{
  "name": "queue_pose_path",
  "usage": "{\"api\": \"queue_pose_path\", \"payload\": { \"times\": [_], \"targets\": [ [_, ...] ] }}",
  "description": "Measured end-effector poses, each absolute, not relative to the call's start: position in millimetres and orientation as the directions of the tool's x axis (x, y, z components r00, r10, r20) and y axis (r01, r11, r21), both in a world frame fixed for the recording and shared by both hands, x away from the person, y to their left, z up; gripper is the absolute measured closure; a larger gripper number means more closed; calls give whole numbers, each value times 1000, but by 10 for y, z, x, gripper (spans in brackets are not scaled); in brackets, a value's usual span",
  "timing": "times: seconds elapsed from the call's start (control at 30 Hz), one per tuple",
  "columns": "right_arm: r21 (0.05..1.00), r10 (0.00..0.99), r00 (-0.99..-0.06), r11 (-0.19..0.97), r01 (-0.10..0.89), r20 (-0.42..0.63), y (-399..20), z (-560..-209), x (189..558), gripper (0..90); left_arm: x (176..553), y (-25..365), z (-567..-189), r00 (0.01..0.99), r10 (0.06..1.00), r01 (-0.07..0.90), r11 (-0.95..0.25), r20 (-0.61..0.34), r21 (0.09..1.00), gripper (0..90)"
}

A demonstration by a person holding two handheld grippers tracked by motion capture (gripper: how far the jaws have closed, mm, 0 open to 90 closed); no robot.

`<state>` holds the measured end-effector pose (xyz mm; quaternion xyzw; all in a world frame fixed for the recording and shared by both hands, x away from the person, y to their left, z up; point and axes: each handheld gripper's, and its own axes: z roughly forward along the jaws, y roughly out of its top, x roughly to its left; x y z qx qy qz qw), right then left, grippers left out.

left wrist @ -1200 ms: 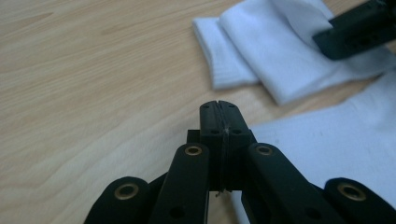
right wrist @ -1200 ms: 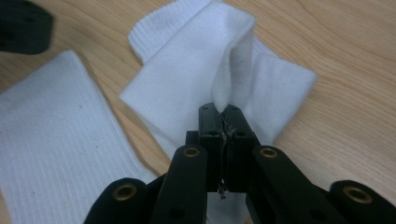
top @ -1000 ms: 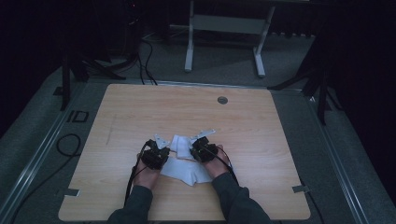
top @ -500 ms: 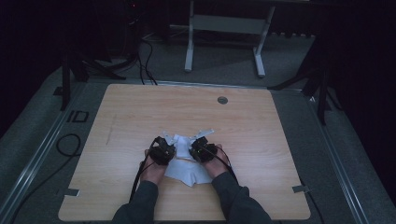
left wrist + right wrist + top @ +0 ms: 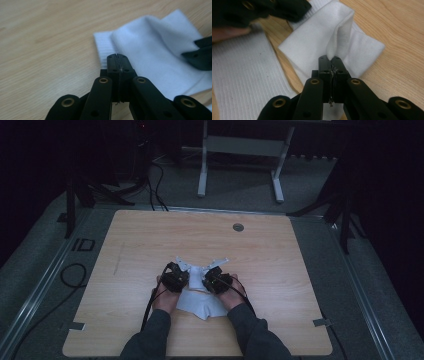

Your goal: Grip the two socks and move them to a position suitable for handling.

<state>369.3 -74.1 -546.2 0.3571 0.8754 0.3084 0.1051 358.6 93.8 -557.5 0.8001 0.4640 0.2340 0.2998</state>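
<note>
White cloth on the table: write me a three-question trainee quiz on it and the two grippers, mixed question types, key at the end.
1. True or false: the right gripper has its jaws shut on a raised fold of the white cloth.
2. The left gripper is: A) wide open above the cloth, B) shut on the cloth, C) resting on bare wood away from the cloth.
3. What surface does the cloth lie on?

Key: 1 true; 2 B; 3 the wooden table.
</note>
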Motion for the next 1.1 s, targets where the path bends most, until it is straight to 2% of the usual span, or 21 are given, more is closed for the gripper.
{"api": "queue_pose_path", "payload": {
  "times": [0.13,0.27,0.67,1.1],
  "targets": [
    [610,693,-718,541,579,67,-754,-5440,3708,881,3598,960,-5574,463,883,612,-380,75,694,898],
    [637,693,-716,514,575,86,-830,-5318,3695,881,3591,947,-5575,468,878,604,-398,96,690,898],
    [690,726,-685,470,550,51,-1371,-5023,3680,879,3583,968,-5588,459,885,605,-372,73,704,898],
    [671,809,-586,407,619,50,-2119,-5138,3723,878,3579,967,-5584,458,886,608,-375,76,700,898]
  ]
}}
